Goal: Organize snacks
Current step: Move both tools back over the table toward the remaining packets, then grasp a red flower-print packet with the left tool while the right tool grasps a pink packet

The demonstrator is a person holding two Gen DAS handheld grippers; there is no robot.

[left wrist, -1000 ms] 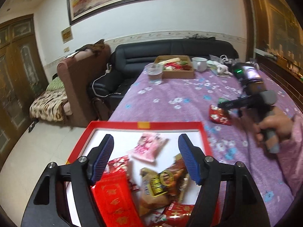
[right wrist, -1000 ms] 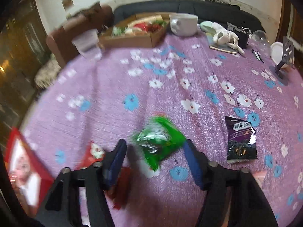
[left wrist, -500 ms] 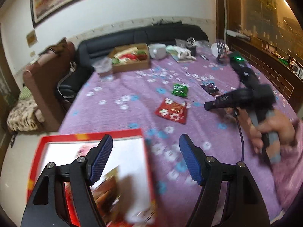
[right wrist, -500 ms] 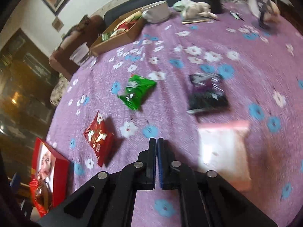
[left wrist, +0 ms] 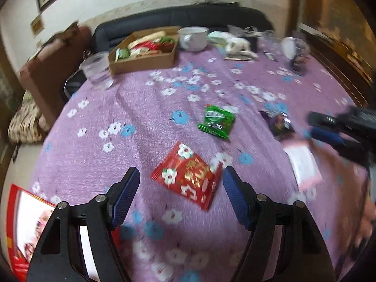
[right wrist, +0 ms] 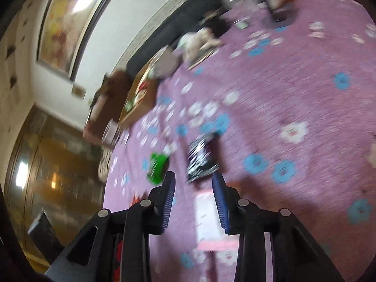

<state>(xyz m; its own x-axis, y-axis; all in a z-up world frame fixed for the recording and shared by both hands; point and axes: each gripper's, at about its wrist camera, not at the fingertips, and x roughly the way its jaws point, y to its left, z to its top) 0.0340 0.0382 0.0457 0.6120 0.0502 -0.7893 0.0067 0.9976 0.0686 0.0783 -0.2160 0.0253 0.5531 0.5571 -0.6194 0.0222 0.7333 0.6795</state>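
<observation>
Red gift box sat at the table's near-left edge, white inside, partly hidden behind the left gripper's finger. Farther back on the left stood a clear plastic cup, and beside it a brown cardboard tray of mixed snacks, then a white mug.

Left gripper hung over the purple flowered tablecloth, jaws wide and empty; they had just been opening a little further. Red snack packet lay flat on the cloth between and just ahead of the pads — not touched.

Beyond it lay a green snack packet, apart from the red one. To the right, a dark purple packet, and nearer, a pink-and-white packet — blurred.

Right gripper came in from the right edge of the left view, badly smeared. In its own view the jaws stood narrowly apart, just reopened, nothing gripped; the pink-and-white packet lay on the cloth below the gap, the dark packet just past the tips. Far-right clutter was too blurred to name.
</observation>
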